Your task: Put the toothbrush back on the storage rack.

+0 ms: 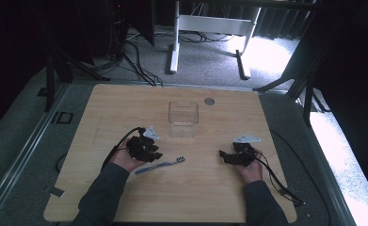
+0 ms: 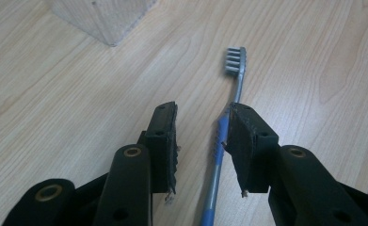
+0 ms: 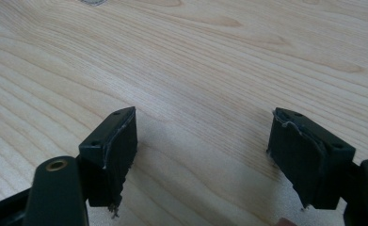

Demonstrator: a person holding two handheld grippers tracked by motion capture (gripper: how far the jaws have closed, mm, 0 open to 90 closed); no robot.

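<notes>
The high view is showing the whole wooden table (image 1: 125, 108), with a clear plastic box (image 1: 183, 119) standing near its far middle, a small grey disc (image 1: 209, 101) set into the top beyond it, and a person's two sleeved forearms coming in from the near edge. The left gripper (image 1: 146, 149) is sitting at the handle end of a blue and grey toothbrush (image 1: 160, 165), which is lying flat on the table in front of the box and well apart from it; the right gripper (image 1: 228, 156) is resting well apart to the right. The left gripper view is giving what the high view cannot: the toothbrush (image 2: 217, 160) is running up between the two black jaws of the left gripper (image 2: 201, 123), its bristled head pointing away beyond the tips, its handle lying just beside the right-hand pad, while a clear gap is remaining at the other pad, so the jaws are partly open and not yet clamping. A corner of the box (image 2: 104, 19) is showing at the top. The right gripper view is showing the right gripper (image 3: 203, 123) with jaws standing wide apart over bare wood, holding nothing.
</notes>
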